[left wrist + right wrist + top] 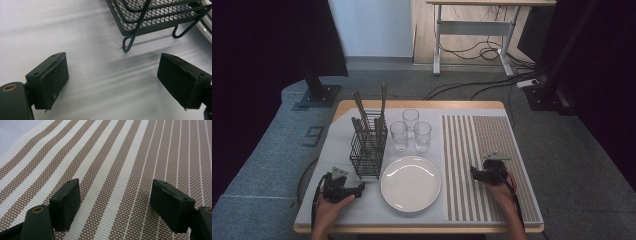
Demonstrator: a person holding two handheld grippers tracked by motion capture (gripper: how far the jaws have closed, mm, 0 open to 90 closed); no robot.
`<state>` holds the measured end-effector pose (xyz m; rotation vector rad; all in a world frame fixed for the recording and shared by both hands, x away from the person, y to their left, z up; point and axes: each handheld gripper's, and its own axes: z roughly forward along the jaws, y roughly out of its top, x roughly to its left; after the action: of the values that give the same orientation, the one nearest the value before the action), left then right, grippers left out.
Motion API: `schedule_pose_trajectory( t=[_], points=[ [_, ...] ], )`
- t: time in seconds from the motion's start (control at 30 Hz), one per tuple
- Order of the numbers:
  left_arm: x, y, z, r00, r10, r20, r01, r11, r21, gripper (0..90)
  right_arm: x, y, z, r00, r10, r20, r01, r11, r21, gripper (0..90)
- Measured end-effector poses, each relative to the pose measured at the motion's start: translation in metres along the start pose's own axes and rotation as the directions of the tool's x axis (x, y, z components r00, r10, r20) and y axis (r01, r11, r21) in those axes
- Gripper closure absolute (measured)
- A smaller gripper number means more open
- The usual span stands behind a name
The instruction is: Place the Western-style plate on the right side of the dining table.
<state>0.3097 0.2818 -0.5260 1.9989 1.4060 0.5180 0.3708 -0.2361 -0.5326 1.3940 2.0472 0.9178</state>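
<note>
Above the woven striped mat (120, 157), the right tool (115, 200) gapes; left tool (112, 82) likewise.

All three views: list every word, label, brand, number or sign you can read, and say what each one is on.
No readable text on the table, plate, three glasses, wire cutlery basket or striped placemat.
One dark mark on the grey floor mat left of the table; it looks like a digit, but I cannot tell which.
Left tool and right tool: jaws apart, no lettering.
</note>
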Motion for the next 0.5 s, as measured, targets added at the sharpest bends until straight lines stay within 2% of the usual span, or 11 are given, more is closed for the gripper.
schedule_pose_trajectory(
  t=[0.13, 0.23, 0.3, 0.33, 0.37, 0.4, 0.5],
  points=[
    [-0.0013, 0.0003, 0.0004, 0.9999, 0.005, -0.009, -0.005, 1.0, 0.002, 10.3, 0.0009, -0.0004, -0.0003, 1.0, -0.007, 0.006, 0.007, 1.0, -0.004, 24.4],
    [-0.0027, -0.0002, -0.0003, 0.9993, 0.008, -0.037, -0.008, 1.0, -0.001, 12.8, -0.0027, -0.0001, 0.0009, 0.9996, 0.023, -0.017, -0.023, 1.0, 0.007, 23.9],
    [-0.002, -0.0004, -0.0008, 0.9994, 0.0, -0.035, 0.0, 1.0, -0.006, 15.7, -0.0039, -0.0002, 0.0008, 0.9992, 0.033, -0.025, -0.033, 0.999, 0.006, 24.2],
    [0.0013, -0.0008, -0.0017, 0.9997, -0.023, -0.007, 0.023, 0.9996, -0.014, 14.8, -0.0034, -0.0002, 0.0008, 0.9993, 0.026, -0.025, -0.026, 1.0, 0.007, 22.5],
    [0.0013, -0.0008, -0.0017, 0.9997, -0.023, -0.007, 0.023, 0.9996, -0.014, 15.1, -0.002, -0.0003, 0.0008, 0.9997, 0.013, -0.021, -0.013, 1.0, 0.006, 22.2],
    [0.0038, -0.0014, -0.0029, 0.9992, -0.039, 0.009, 0.04, 0.999, -0.022, 15.2, -0.0001, -0.0004, 0.0003, 0.9999, -0.002, -0.012, 0.002, 1.0, 0.002, 22.3],
    [0.0033, -0.0018, -0.0034, 0.9987, -0.051, -0.006, 0.05, 0.9982, -0.031, 15.5, 0.0036, -0.0009, -0.0006, 0.9993, -0.035, 0.013, 0.035, 0.999, -0.009, 22.4]
  ],
)
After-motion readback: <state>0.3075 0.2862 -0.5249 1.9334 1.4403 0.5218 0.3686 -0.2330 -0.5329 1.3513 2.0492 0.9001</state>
